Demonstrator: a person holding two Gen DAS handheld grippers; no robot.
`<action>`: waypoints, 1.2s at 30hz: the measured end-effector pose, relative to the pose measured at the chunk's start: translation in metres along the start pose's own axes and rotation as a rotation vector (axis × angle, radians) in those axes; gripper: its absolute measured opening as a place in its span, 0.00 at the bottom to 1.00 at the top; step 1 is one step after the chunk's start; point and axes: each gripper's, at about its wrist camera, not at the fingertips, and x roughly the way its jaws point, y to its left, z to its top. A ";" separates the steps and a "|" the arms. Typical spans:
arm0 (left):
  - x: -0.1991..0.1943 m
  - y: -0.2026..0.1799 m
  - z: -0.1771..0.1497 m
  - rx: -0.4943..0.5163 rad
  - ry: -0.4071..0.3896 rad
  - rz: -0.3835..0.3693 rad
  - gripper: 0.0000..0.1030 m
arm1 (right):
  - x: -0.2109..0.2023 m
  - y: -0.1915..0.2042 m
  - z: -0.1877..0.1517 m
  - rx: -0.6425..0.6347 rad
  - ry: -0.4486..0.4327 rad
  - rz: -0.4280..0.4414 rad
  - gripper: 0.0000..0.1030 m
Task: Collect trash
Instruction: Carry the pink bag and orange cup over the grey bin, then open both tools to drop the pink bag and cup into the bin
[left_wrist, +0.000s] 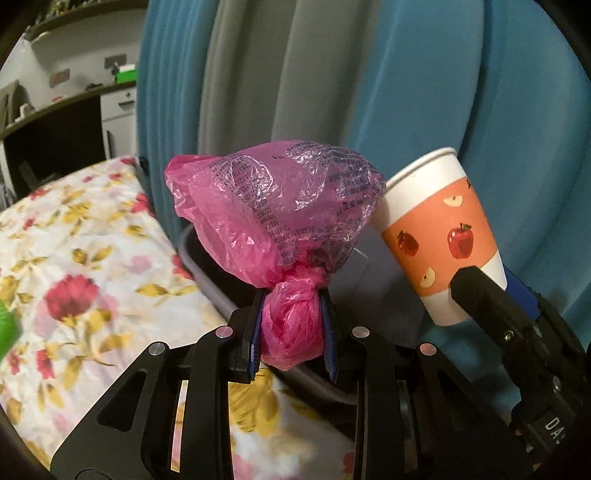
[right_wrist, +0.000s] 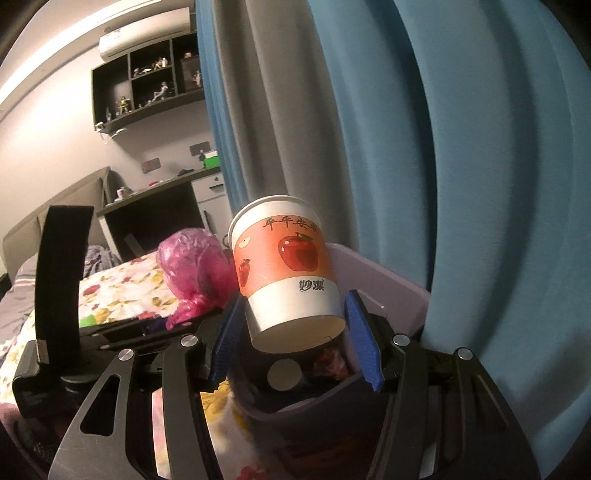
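Both tongs are loaded and over the bin now. The left gripper is pinched tight on the knotted neck of the pink bag, the puffed body standing above the pads. The right gripper has its blue pads closed against the base of the paper cup, cup upright and tilted a little left. In the left view the cup sits just right of the bag, nearly touching it.

The bin sits between the flowered bed on the left and the blue curtain on the right, with some rubbish already inside. The drop looks like the step in hand. My call: keep each load inside the rim, let go one at a time so bag and cup don't knock each other, and open the jaws fully, because thin plastic can cling to a pad. The cup is light and could bounce, so release it low.
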 end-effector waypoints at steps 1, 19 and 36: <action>0.004 -0.001 -0.001 0.006 0.008 -0.005 0.25 | 0.001 -0.001 0.000 0.002 0.002 -0.005 0.54; 0.050 0.006 -0.001 -0.041 0.101 -0.116 0.32 | 0.023 -0.013 -0.004 0.017 0.022 -0.068 0.54; -0.020 0.074 -0.035 -0.118 -0.068 0.134 0.82 | 0.060 -0.015 -0.012 0.007 0.095 -0.083 0.54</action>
